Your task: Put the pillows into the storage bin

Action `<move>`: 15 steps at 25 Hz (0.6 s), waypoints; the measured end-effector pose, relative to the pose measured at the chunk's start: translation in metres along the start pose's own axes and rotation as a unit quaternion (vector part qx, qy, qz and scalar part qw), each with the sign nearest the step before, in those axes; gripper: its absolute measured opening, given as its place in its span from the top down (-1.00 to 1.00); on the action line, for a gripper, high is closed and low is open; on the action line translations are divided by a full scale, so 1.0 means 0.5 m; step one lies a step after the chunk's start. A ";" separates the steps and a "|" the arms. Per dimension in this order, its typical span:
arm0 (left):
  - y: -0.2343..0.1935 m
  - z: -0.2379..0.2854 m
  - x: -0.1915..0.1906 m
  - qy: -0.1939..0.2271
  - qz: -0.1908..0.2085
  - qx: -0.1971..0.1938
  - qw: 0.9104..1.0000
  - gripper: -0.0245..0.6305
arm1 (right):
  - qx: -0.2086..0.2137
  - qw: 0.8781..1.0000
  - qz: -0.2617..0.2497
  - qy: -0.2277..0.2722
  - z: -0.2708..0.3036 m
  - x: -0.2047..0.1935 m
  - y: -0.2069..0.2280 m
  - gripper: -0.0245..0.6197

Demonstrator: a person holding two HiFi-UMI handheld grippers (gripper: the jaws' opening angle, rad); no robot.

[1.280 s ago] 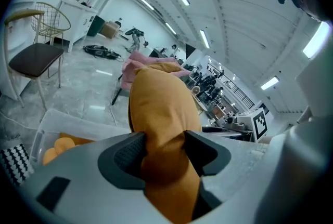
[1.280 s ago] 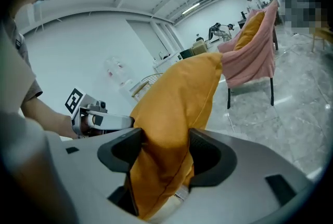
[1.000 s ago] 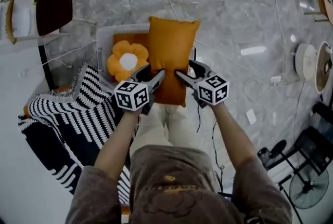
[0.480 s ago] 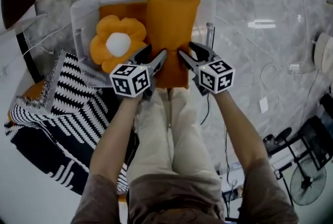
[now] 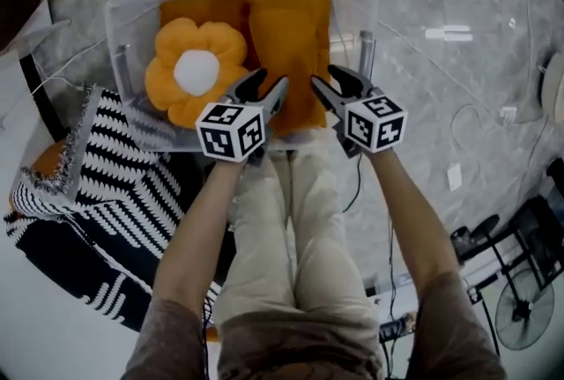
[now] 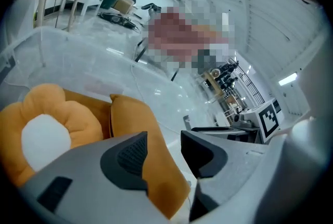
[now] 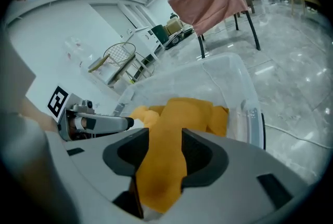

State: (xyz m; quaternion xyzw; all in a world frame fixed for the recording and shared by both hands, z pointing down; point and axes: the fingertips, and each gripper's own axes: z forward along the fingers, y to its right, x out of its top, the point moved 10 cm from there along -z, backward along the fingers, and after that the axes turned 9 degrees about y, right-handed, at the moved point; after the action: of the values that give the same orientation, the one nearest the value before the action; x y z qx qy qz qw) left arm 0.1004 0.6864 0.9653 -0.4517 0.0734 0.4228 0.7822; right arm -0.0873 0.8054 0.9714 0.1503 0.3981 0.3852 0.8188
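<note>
Your left forearm and right forearm extend forward side by side, close to parallel. The left gripper and right gripper both point down and away from you, tips angled slightly toward each other and near together.

Right gripper: its jaws have just been closing, and both pads press on the orange pillow.

Left gripper: its jaws have just been closing. The pillow's edge lies against one pad, and a gap shows before the other pad.
</note>
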 end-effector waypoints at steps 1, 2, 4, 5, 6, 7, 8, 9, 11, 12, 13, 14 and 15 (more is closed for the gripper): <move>0.008 -0.006 0.006 0.002 0.003 -0.002 1.000 0.35 | -0.002 1.000 -0.001 0.002 -0.008 0.006 -0.002 0.31; 0.018 -0.014 0.016 0.004 0.009 -0.003 1.000 0.34 | -0.002 1.000 -0.002 0.005 -0.018 0.015 -0.008 0.30; 0.046 -0.038 0.049 0.011 0.029 -0.005 0.999 0.33 | 0.002 1.000 -0.005 0.015 -0.044 0.043 -0.028 0.30; 0.064 -0.054 0.071 0.016 0.041 -0.006 0.999 0.32 | 0.005 1.000 -0.007 0.022 -0.062 0.062 -0.043 0.30; 0.085 -0.073 0.097 0.022 0.053 -0.006 0.998 0.32 | 0.008 1.000 -0.009 0.029 -0.081 0.085 -0.061 0.29; 0.107 -0.093 0.126 0.028 0.064 -0.007 0.998 0.31 | 0.012 0.999 -0.012 0.039 -0.101 0.113 -0.079 0.26; 0.130 -0.114 0.161 0.037 0.076 -0.009 0.996 0.31 | 0.016 0.998 -0.015 0.052 -0.120 0.146 -0.098 0.26; 0.156 -0.137 0.198 0.045 0.090 -0.012 0.995 0.31 | 0.019 0.997 -0.018 0.068 -0.142 0.182 -0.119 0.26; 0.217 -0.192 0.271 0.061 0.115 -0.017 0.991 0.30 | 0.028 0.995 -0.022 0.096 -0.195 0.256 -0.169 0.26; 0.250 -0.223 0.305 0.068 0.123 -0.019 0.990 0.30 | 0.033 0.993 -0.025 0.107 -0.226 0.292 -0.197 0.26; 0.284 -0.254 0.339 0.075 0.128 -0.019 0.989 0.30 | 0.040 0.992 -0.030 0.118 -0.257 0.328 -0.227 0.26; 0.317 -0.286 0.372 0.083 0.130 -0.019 0.988 0.30 | 0.047 0.990 -0.035 0.127 -0.288 0.365 -0.257 0.26; 0.350 -0.318 0.404 0.092 0.131 -0.020 0.987 0.30 | 0.054 0.988 -0.041 0.136 -0.320 0.401 -0.287 0.26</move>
State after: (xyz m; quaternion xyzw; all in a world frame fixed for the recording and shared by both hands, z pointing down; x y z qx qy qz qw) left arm 0.1431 0.7256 0.6596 -0.4905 0.1950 0.4794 0.7011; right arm -0.0592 0.8517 0.6825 0.1241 0.5322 0.3461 0.7626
